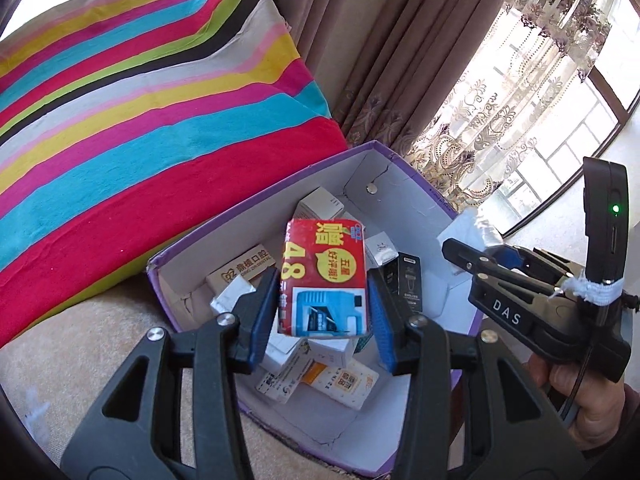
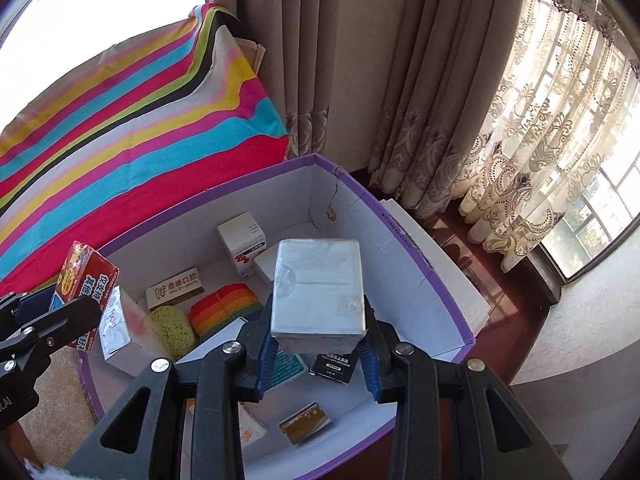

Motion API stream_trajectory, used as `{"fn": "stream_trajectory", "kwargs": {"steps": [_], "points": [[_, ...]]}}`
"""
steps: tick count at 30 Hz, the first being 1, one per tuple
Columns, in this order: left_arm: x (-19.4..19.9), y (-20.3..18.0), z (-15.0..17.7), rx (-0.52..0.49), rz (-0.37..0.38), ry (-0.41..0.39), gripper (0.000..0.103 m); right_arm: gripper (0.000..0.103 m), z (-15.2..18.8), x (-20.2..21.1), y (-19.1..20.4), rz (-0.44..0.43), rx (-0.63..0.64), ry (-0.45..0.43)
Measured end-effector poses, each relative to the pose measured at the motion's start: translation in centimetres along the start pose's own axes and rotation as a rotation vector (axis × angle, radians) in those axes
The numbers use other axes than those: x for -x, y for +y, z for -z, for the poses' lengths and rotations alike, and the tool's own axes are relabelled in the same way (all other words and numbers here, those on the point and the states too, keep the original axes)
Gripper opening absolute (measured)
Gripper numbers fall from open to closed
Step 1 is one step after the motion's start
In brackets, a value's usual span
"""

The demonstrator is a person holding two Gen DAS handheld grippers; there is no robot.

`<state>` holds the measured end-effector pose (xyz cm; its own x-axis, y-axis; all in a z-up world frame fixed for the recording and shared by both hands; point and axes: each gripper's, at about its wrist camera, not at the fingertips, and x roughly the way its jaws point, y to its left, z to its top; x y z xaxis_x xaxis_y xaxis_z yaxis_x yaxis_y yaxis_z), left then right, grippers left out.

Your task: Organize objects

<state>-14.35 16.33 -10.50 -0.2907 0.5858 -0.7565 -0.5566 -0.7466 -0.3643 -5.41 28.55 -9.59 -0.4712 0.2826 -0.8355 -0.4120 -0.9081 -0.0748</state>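
My left gripper (image 1: 323, 300) is shut on a red pack (image 1: 323, 278) with yellow print, held above the purple-edged white box (image 1: 280, 184). The pack also shows in the right wrist view (image 2: 86, 276), over the box's left rim. My right gripper (image 2: 318, 344) is shut on a silver-white pack (image 2: 318, 292), held above the inside of the box (image 2: 400, 240). The right gripper also shows in the left wrist view (image 1: 476, 264), at the box's right side. Several small cartons, a green sponge (image 2: 172, 326) and a rainbow sponge (image 2: 224, 308) lie in the box.
A striped cloth (image 1: 140, 120) covers a raised surface behind the box. Brown curtains (image 2: 360, 80) and a lace curtain (image 2: 540, 140) hang at the back right before a window. A beige carpet (image 1: 80, 360) lies to the left of the box.
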Motion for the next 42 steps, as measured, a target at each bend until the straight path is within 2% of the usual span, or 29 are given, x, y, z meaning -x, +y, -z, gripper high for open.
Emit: {"fn": "stream_trajectory", "kwargs": {"steps": [2, 4, 6, 9, 11, 14, 16, 18, 22, 25, 30, 42], "points": [[-0.7, 0.3, -0.2, 0.028, 0.015, 0.022, 0.062, 0.037, -0.1, -0.2, -0.4, 0.004, -0.009, 0.002], [-0.8, 0.8, 0.0, 0.058, 0.013, 0.033, 0.069, 0.04, -0.1, -0.2, -0.5, 0.008, -0.012, 0.006], [-0.3, 1.4, 0.3, 0.083, 0.014, 0.036, 0.069, 0.043, -0.1, -0.2, -0.4, 0.01, -0.011, 0.009], [0.6, 2.1, 1.1, 0.119, -0.004, 0.034, 0.077, 0.046, 0.0, -0.2, -0.2, 0.009, -0.009, 0.013], [1.3, 2.6, 2.0, 0.147, 0.002, 0.051, 0.084, 0.047, 0.0, -0.1, 0.1, 0.003, -0.003, 0.015], [2.4, 2.8, 3.6, 0.164, 0.025, 0.065, 0.088, 0.05, 0.3, 0.3, 0.6, 0.002, 0.012, 0.014], [3.5, 2.7, 4.5, 0.157, 0.008, 0.052, 0.089, 0.053, 0.5, 0.5, 1.2, 0.001, 0.02, 0.013], [4.3, 2.9, 5.1, 0.172, 0.005, 0.037, 0.095, 0.055, 0.8, 0.8, 1.7, -0.008, 0.028, 0.016], [4.7, 3.7, 5.4, 0.207, 0.057, 0.011, 0.096, 0.058, 1.3, 1.2, 2.6, -0.022, 0.036, 0.028], [4.2, 3.5, 5.2, 0.21, 0.074, 0.018, 0.102, 0.062, 1.6, 1.8, 3.1, -0.026, 0.039, 0.025], [3.4, 2.9, 5.3, 0.18, 0.02, 0.057, 0.102, 0.063, 1.9, 2.2, 3.1, -0.039, 0.028, 0.018], [3.1, 2.6, 5.5, 0.159, -0.013, 0.066, 0.102, 0.063, 2.7, 1.9, 3.2, -0.046, 0.028, 0.043]]}}
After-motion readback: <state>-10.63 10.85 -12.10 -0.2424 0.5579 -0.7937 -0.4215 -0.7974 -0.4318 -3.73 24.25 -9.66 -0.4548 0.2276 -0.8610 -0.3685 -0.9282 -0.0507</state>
